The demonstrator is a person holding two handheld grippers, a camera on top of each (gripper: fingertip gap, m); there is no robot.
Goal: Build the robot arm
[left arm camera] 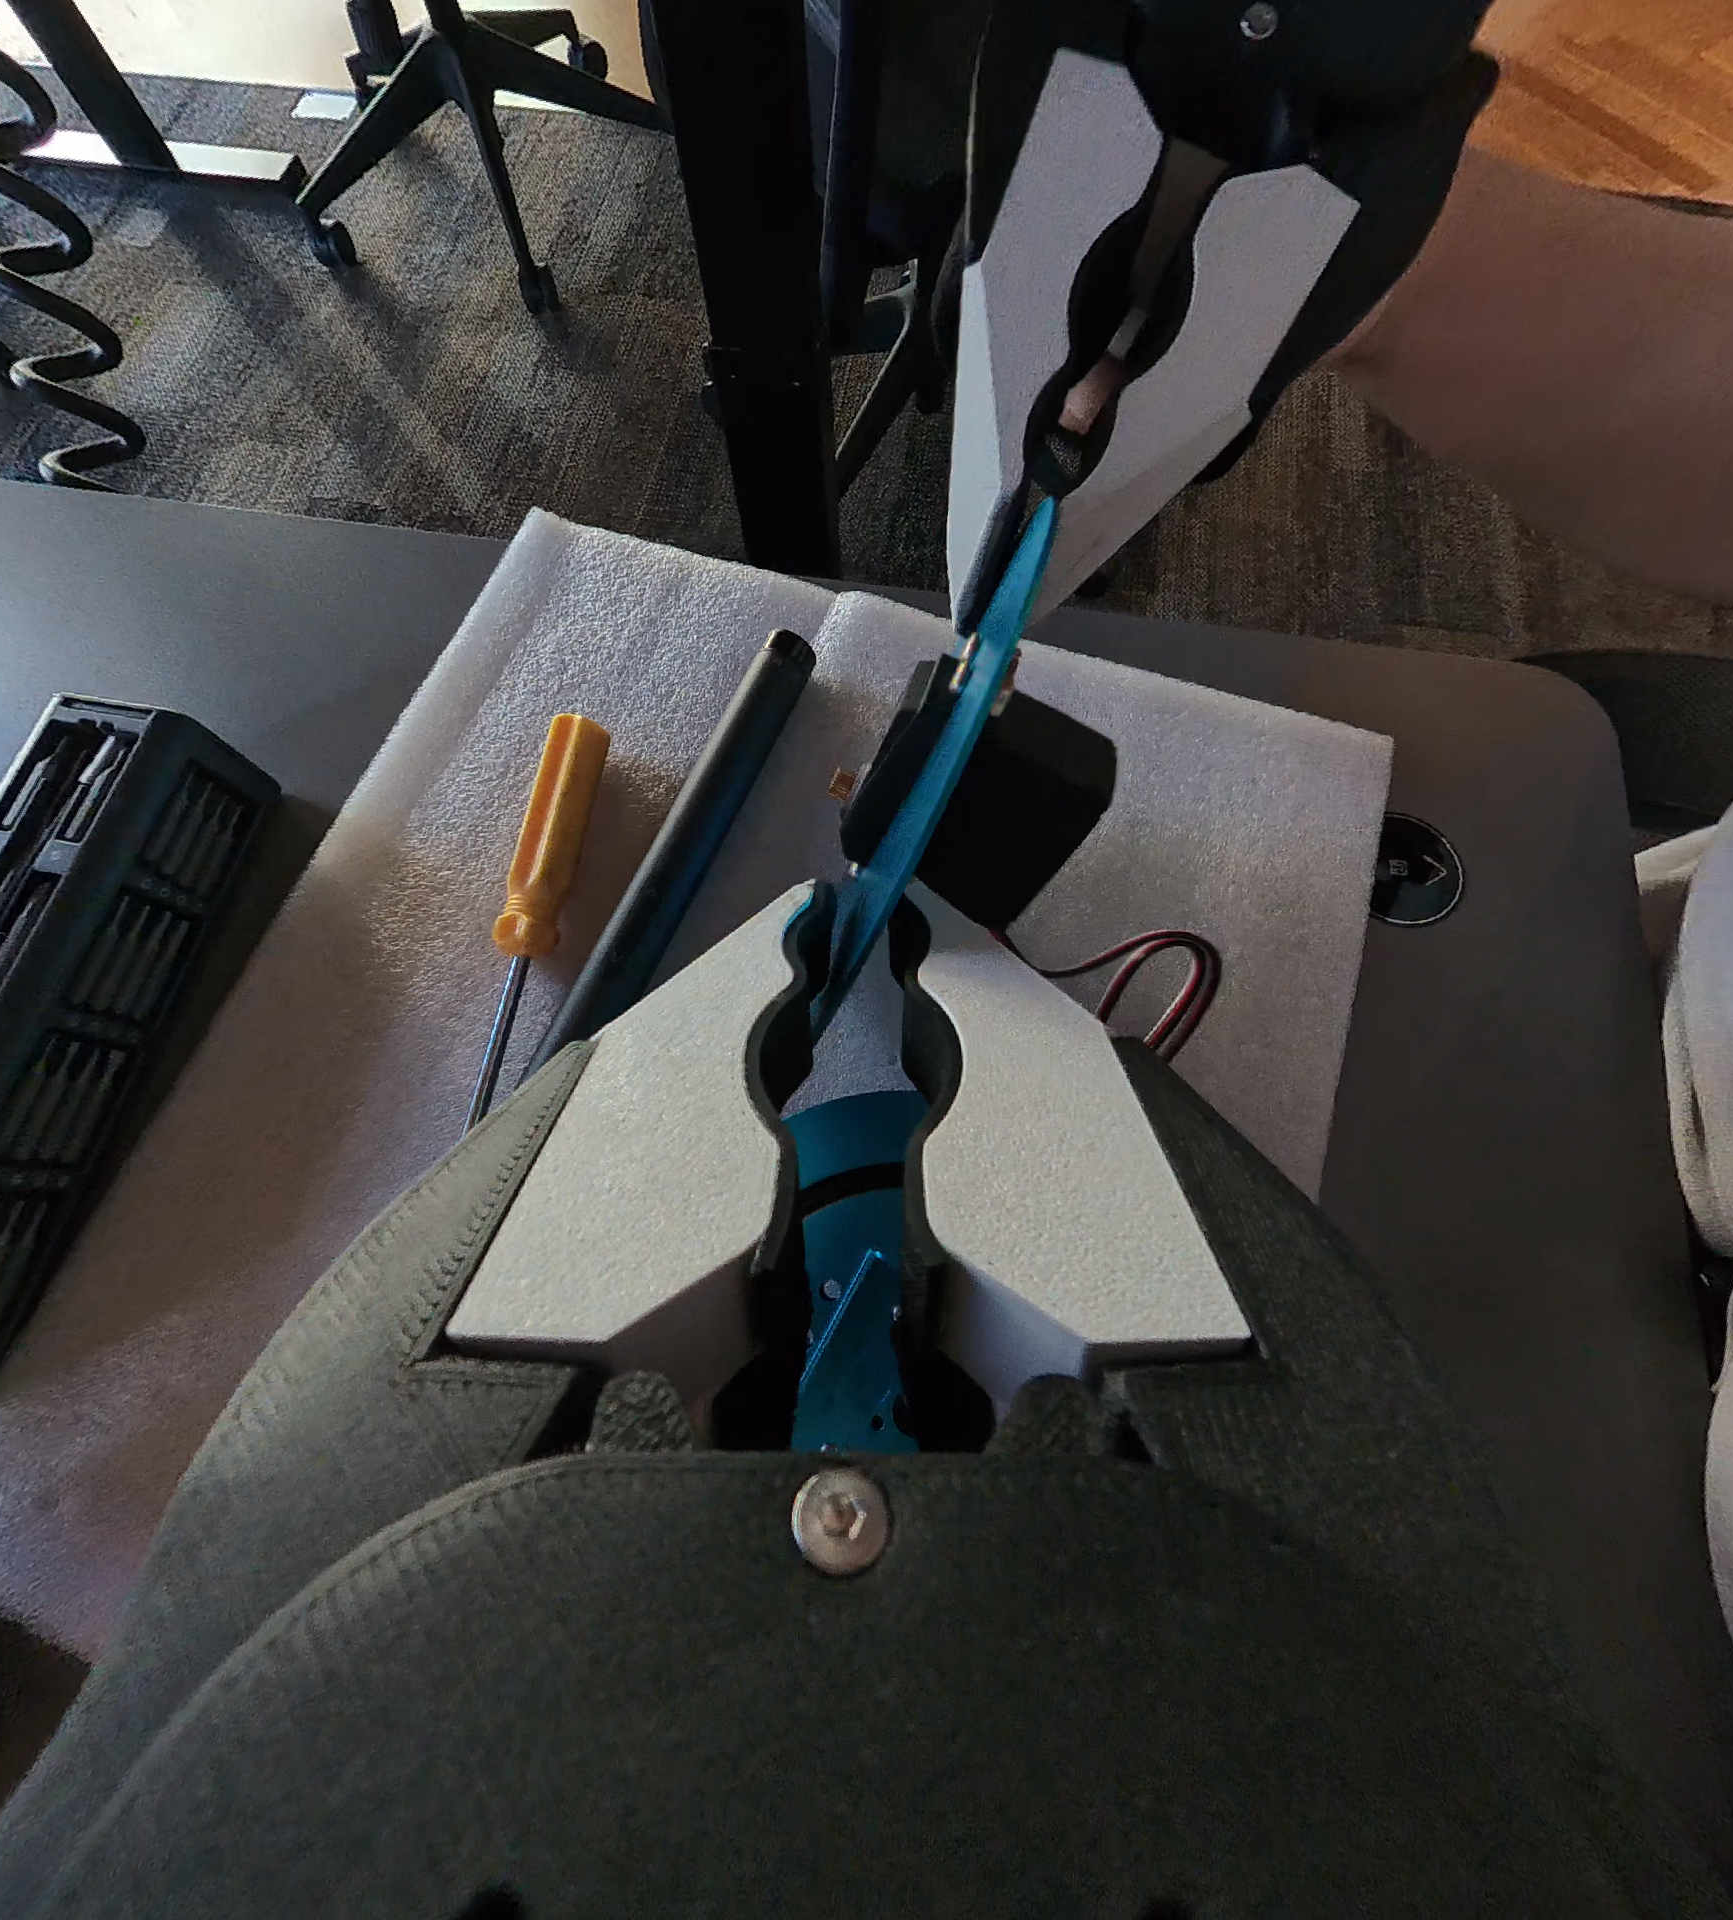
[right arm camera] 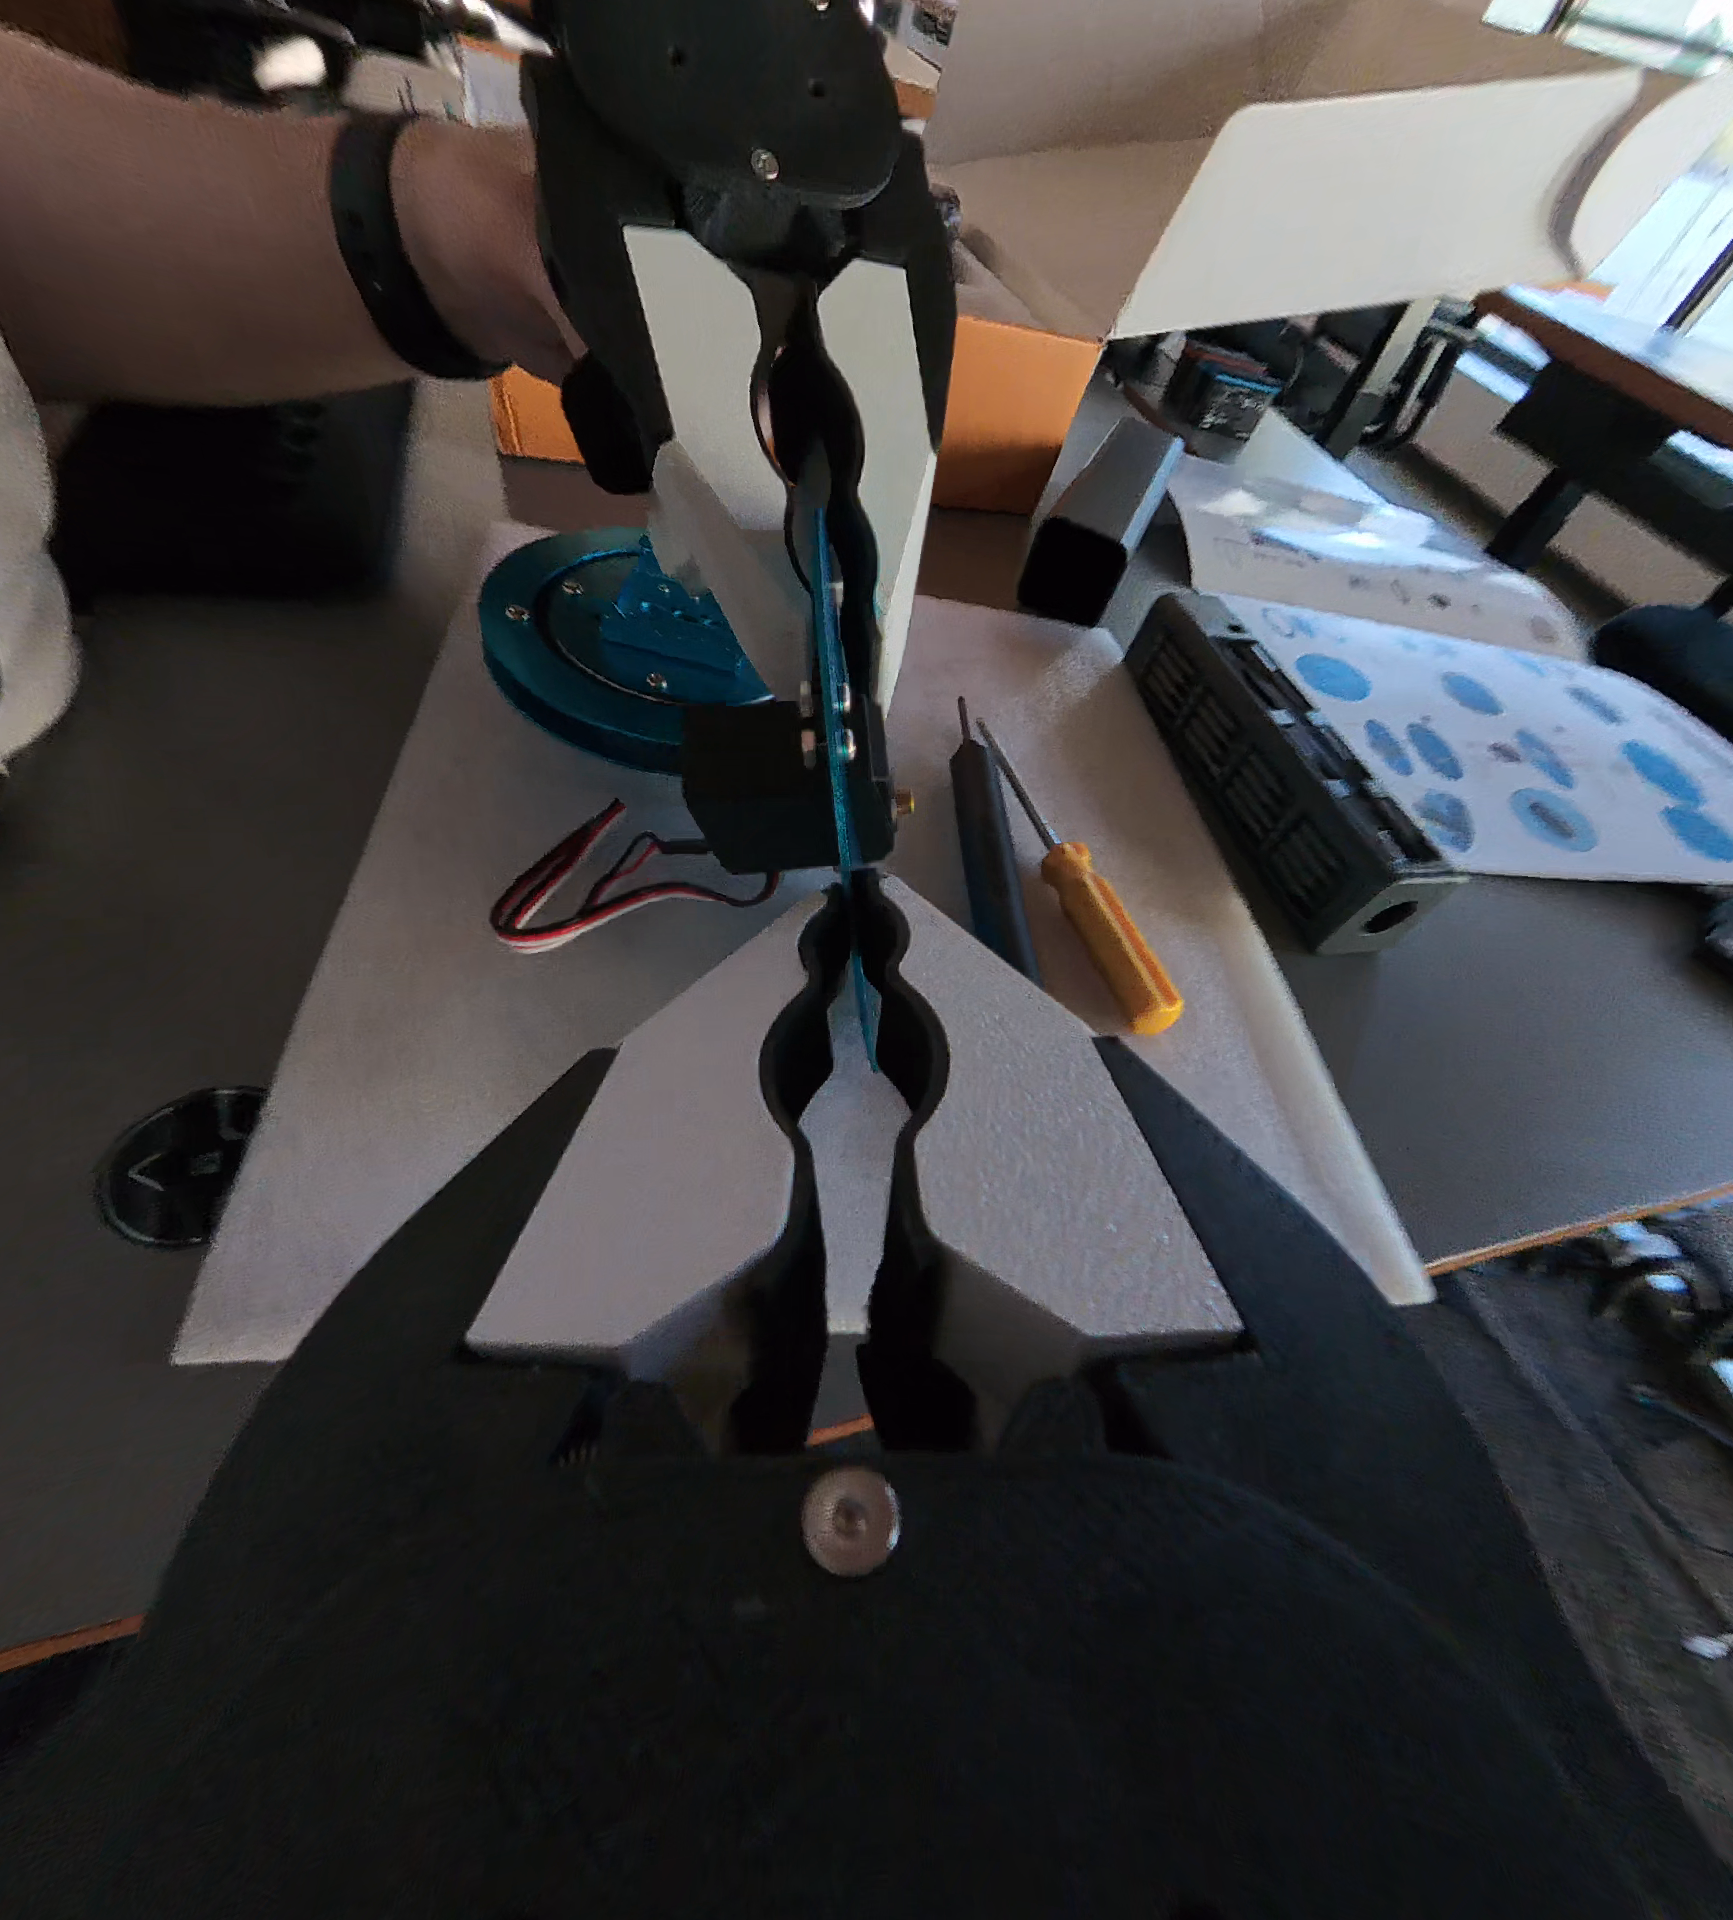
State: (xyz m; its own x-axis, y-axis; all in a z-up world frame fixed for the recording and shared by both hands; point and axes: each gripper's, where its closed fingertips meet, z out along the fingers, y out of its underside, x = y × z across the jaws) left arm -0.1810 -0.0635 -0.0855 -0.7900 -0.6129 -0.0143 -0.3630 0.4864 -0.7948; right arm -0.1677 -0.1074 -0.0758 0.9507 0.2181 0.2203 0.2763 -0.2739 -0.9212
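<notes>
The blue metal plate (left arm camera: 929, 790) with a black servo motor (left arm camera: 987, 821) screwed through it hung in the air above the white foam pad (left arm camera: 405, 935), held edge-on between both tools. The left tongs (left arm camera: 857, 935) were clenched on the plate's near end, and the right tongs (right arm camera: 857, 914) were clenched on its opposite end; in the left wrist view the right tool came down from 12 o'clock, so the plate spanned the gap between the two like a bridge. Pinching both ends likely kept the thin plate from twisting under the servo's weight. The servo's red, black and white wire (right arm camera: 571, 883) trailed down onto the foam at 9 o'clock of the plate in the right wrist view. Beyond it at 11 o'clock sat a round blue base (right arm camera: 550, 665) with a blue bracket on top, resting on the pad. At 3 o'clock of the plate lay a yellow-handled screwdriver (right arm camera: 1101, 925) and a dark pen-shaped driver (right arm camera: 992, 862), side by side and close at hand on the foam. Farther out at 2 o'clock stood an open bit case (right arm camera: 1277, 790) on the grey surface (right arm camera: 1568, 1039), beside a printed sheet (right arm camera: 1527, 748) with blue shapes. A bare forearm with a black wristband (right arm camera: 374, 249) reached in at 10 o'clock.
</notes>
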